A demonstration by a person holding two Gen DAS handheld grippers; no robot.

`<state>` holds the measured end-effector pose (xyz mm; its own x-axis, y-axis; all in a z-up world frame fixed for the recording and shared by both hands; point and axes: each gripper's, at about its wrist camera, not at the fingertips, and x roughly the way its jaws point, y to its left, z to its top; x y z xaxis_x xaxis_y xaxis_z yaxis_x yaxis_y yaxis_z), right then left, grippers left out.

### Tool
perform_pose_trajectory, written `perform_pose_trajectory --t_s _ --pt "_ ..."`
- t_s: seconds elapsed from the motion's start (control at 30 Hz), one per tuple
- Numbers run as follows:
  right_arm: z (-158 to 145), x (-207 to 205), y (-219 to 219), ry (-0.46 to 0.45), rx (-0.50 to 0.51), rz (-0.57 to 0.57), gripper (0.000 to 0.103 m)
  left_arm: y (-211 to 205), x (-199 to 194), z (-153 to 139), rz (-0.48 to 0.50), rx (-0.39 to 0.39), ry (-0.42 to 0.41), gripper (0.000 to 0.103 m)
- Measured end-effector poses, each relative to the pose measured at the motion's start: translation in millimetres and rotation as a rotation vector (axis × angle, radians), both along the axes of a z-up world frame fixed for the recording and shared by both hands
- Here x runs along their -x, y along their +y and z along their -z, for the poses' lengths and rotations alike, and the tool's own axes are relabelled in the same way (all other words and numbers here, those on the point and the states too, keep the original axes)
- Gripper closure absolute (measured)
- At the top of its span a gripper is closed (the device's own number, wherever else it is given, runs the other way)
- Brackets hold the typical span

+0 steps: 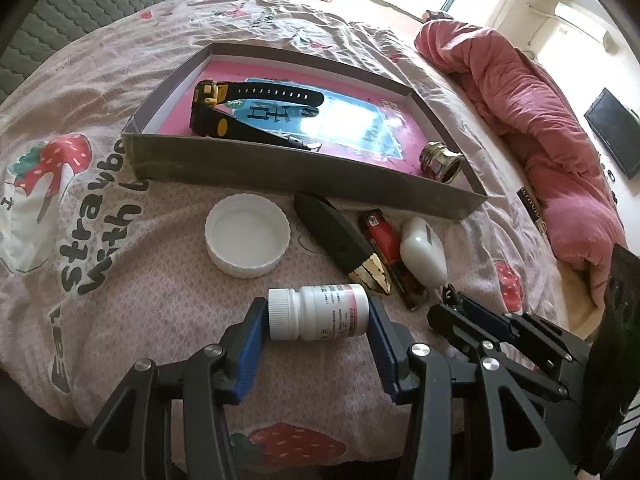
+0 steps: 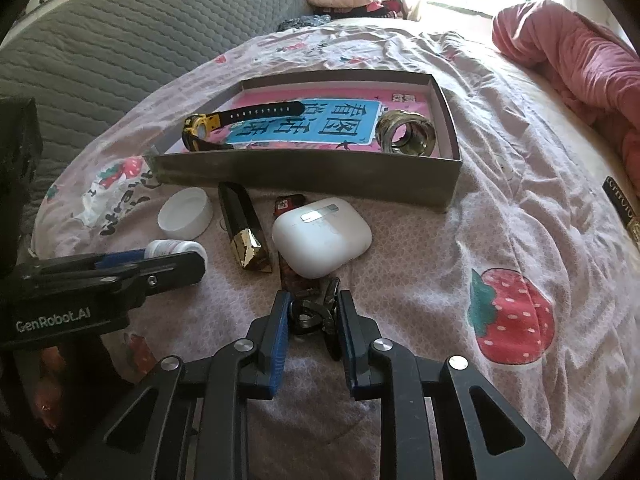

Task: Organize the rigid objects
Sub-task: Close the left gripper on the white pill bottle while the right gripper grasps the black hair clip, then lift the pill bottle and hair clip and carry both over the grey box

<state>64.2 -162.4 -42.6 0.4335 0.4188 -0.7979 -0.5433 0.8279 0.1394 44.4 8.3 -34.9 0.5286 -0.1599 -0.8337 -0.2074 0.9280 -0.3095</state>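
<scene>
Bedspread [image 1: 132,288] was our worktop: we had the left gripper [image 1: 318,316] pinching a white pill bottle [image 1: 318,311] end to end, lying sideways, and the right gripper [image 2: 313,312] nipping a small black metal clip [image 2: 310,314]. Watch [image 1: 240,110] and brass fitting [image 2: 406,132] sat inside the shallow box [image 2: 304,174]. White lid [image 1: 247,235], black-gold case [image 1: 344,242], red lighter [image 1: 382,236] and earbud case [image 2: 322,236] lay just outside it
</scene>
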Motion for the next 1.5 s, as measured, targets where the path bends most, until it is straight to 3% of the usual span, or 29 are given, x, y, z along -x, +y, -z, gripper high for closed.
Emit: perform_pose_trajectory --t_s 0.23,0.9,1.5 --pt "-13.0 2.7 -6.6 -0.033 -0.065 -0.003 0.080 0.3 6.2 -14.3 0.006 -0.027 -0.044 0.054" --pt "-30.7 4.3 -1.6 -0.098 -0.117 -0.020 0.080 8.7 11.0 -24.4 0.001 -0.043 -0.085 0.056" --pt "-45.9 -9.6 10.3 -0.135 -0.202 -0.034 0.080 32.0 6.0 -44.2 -0.035 -0.112 -0.195 0.056"
